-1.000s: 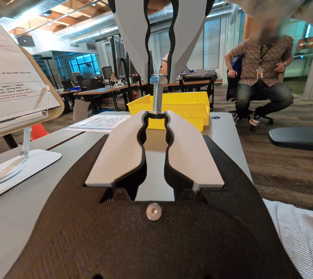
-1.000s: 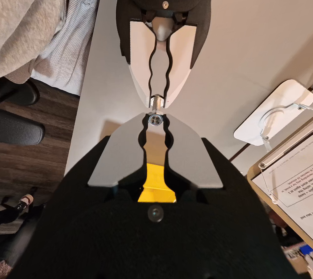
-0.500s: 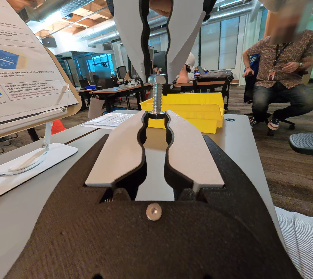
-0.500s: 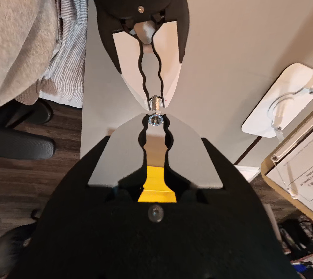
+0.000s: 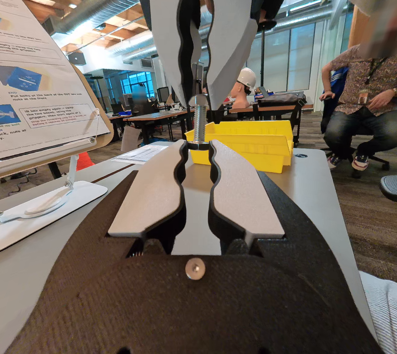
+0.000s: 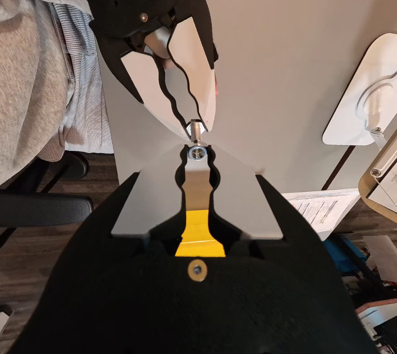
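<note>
Left wrist view: left gripper [image 5: 197, 146] clenched on a nut [image 5: 197, 146] at 12 o'clock; the bolt [image 5: 199, 122] rises to the right gripper [image 5: 196, 101], with a yellow bin [image 5: 247, 139] at 1 o'clock. Right wrist view: the right gripper pinches the bolt head [image 6: 196, 153] — steel, stiff, slick — best held by the hex flats.

Bolt [image 5: 199, 120]: bright zinc steel, hex head, coarse thread bare along most of the shank. Stands near upright in the left view, head on top.

Nut [image 5: 197, 146]: hex, looks dark in shadow, sits on the bolt's lower end, thread running into it.

My left gripper [image 5: 197, 144] pinches the nut at the fingertips. My right gripper [image 6: 197, 150] comes down from above and pinches the head by its flats.

Both parts hang in the air over the desk [image 5: 309, 188], toward its far edge, touching nothing else.
</note>
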Motion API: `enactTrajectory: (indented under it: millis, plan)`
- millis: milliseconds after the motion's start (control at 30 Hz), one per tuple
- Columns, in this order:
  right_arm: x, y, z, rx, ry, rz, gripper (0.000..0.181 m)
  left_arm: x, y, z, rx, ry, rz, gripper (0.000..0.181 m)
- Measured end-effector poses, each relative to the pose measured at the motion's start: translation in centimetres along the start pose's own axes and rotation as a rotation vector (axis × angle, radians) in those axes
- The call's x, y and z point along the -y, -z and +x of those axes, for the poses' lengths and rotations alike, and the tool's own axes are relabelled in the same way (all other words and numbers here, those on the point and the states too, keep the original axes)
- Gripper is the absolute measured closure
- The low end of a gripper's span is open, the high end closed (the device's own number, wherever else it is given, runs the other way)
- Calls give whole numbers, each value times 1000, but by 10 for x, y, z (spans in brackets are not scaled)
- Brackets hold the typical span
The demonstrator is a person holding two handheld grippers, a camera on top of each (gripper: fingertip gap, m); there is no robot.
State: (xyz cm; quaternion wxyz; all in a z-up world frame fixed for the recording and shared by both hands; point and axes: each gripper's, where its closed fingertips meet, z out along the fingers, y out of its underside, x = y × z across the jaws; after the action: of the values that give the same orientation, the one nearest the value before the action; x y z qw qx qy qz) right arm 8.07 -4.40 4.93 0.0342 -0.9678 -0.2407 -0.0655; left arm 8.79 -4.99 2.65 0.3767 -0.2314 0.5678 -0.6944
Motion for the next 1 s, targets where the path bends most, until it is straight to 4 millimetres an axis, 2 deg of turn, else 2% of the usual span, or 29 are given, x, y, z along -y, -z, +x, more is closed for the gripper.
enactTrajectory:
  millis: [100, 200, 333, 567, 767, 1000]
  plan:
    - [-2, -3, 0, -8, 17, -10, 156, 5, 2, -2, -15, 48, 30, 161]
    - [3, -1, 3, -39, 41, 11, 159, 6, 3, -2, -16, 59, 36, 161]
    - [7, 11, 6, -49, 33, 55, 149, 4, 2, -1, -16, 47, 23, 161]
    - [11, 28, 3, -74, 114, 168, 152, 3, 1, -2, -31, 87, 19, 161]
    - [17, 29, -11, -11, 157, 252, 150, 3, 1, -1, -38, 87, 26, 161]
    - [17, 21, -13, -9, 173, 257, 145, 6, 3, 0, -50, 103, 42, 161]
